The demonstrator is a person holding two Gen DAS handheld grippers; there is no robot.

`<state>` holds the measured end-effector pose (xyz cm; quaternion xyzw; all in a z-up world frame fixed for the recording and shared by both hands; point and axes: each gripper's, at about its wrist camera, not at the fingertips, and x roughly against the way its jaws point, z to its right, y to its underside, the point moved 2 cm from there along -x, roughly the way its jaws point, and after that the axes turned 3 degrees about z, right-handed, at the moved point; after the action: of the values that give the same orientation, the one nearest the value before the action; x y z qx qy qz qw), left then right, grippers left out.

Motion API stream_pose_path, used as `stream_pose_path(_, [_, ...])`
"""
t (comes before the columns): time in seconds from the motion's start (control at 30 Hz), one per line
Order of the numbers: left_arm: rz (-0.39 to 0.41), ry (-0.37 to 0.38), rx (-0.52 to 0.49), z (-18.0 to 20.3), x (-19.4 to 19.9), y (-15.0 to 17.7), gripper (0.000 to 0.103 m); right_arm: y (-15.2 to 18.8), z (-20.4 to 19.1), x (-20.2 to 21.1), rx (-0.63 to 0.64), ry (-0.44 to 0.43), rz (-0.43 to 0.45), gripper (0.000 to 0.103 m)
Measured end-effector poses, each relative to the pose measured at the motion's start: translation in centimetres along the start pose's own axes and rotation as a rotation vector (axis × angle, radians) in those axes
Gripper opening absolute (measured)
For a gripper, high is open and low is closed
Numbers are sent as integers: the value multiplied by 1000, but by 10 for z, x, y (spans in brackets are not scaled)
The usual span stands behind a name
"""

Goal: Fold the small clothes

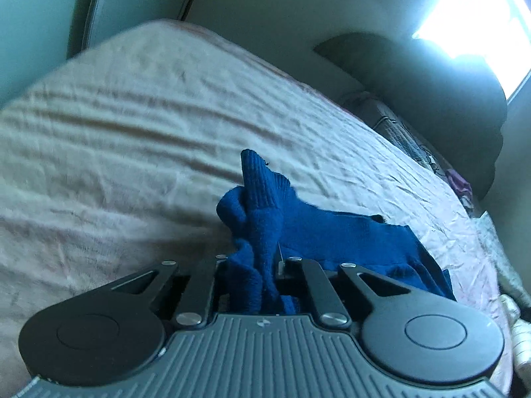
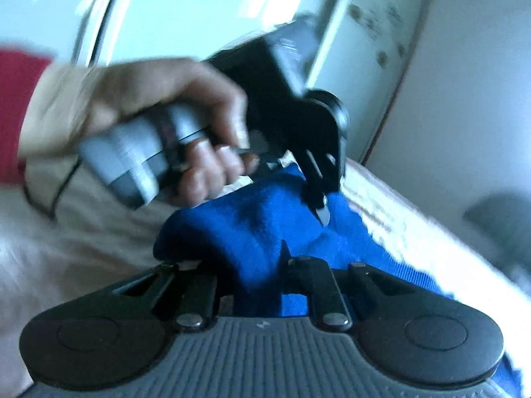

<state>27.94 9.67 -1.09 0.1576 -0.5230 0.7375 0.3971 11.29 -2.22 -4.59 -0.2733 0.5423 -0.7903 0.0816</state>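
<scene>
Both hand-held grippers, left (image 1: 254, 275) and right (image 2: 252, 278), are clamped on the blue sweater (image 1: 318, 232), bunched above the bed (image 1: 132, 132). I see no neat fold yet; I judge most folding remains.

Blue knit garment (image 1: 298, 229), bunched, on bed.

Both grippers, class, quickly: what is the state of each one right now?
Left gripper: shut on the blue knit garment, bunched between its jaws.
Right gripper: shut on the same garment, cloth pinched between its jaws.
</scene>
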Motion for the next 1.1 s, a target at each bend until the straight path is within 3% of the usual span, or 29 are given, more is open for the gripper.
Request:
stream_pose_path(0.2, [52,-47,-70,43,23,-3,10,4,47,25,-275,-79,28,15])
stream_pose_path(0.4, [86,-53,-83,82,35,-5,10,11,76,50,-431,-85,61,14])
stream_pose_path(0.67, [97,-34,-127,132,32,-1,10,27,103,85,-560,-50,99,15])
stream_pose_path(1.1, [68,-80,-271,203,0,23,10,62,145,125,-695,45,82,15])
